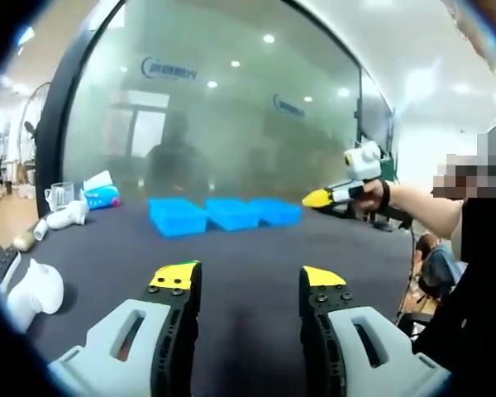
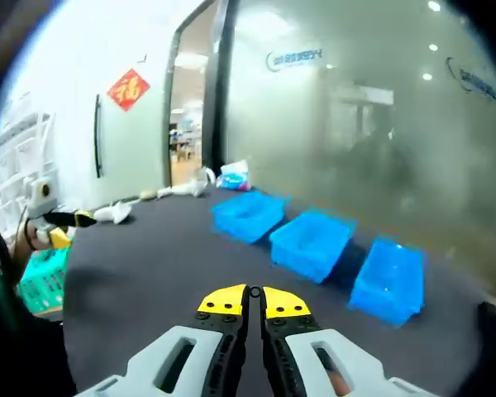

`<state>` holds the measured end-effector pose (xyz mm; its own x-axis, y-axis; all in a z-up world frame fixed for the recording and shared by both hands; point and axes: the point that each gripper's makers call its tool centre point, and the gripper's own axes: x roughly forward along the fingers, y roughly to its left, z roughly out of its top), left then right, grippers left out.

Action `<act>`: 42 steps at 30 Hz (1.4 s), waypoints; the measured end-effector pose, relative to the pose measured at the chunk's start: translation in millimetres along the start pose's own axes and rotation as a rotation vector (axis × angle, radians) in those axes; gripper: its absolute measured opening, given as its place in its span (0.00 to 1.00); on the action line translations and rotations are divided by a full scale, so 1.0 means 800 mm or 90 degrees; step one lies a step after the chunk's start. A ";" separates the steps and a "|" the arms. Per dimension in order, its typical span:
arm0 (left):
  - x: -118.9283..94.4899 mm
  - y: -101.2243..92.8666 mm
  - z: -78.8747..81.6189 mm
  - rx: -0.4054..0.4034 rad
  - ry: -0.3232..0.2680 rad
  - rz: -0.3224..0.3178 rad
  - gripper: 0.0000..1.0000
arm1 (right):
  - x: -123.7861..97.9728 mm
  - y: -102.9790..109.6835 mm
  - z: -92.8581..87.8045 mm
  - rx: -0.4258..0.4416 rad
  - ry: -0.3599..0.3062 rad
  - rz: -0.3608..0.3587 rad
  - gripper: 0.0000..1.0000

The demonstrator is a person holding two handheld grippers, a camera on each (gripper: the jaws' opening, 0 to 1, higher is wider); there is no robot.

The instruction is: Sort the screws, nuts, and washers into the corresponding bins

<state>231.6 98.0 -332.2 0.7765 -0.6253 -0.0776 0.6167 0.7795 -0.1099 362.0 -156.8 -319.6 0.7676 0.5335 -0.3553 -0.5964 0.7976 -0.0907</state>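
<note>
From where I stand, nothing is in hand yet. In the left gripper view the left gripper (image 1: 248,281) hovers over the dark table (image 1: 248,248) with its yellow-tipped jaws spread wide and nothing between them; in the right gripper view the right gripper (image 2: 250,303) has its jaws pressed together on nothing. The three blue bins (image 2: 314,240) sit in a row on the far part of the table, at about twelve to one o'clock from the right gripper's tips and at twelve o'clock from the left gripper's. I cannot make out any screws, nuts or washers on the cloth; if they are there they are too small to tell. At nine o'clock in the left gripper view lie some white objects (image 1: 33,289), a clear cup (image 1: 59,195) and a tissue pack (image 1: 101,194), well apart from the bins. The step in hand looks to be finding the first small part. I would bring both grippers low and slow over the table, open the right one before reaching, and pinch each piece squarely at the very tips.
</note>
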 end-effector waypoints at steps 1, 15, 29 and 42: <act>0.000 -0.001 0.001 0.002 0.000 -0.001 0.46 | 0.002 -0.003 0.003 0.006 -0.010 -0.003 0.03; -0.003 0.010 0.005 0.002 -0.005 0.017 0.46 | 0.052 -0.053 0.046 0.048 -0.110 -0.087 0.03; -0.006 0.019 0.005 0.005 -0.004 0.025 0.46 | 0.148 -0.097 0.058 0.022 -0.071 -0.153 0.04; -0.003 0.018 0.008 0.012 0.001 0.021 0.46 | 0.197 -0.120 0.060 0.028 -0.048 -0.198 0.04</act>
<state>239.5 110.5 -327.5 0.7966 -0.5990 -0.0820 0.5927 0.8005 -0.0890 551.7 -135.7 -322.0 0.9275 0.2810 -0.2464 -0.3215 0.9361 -0.1425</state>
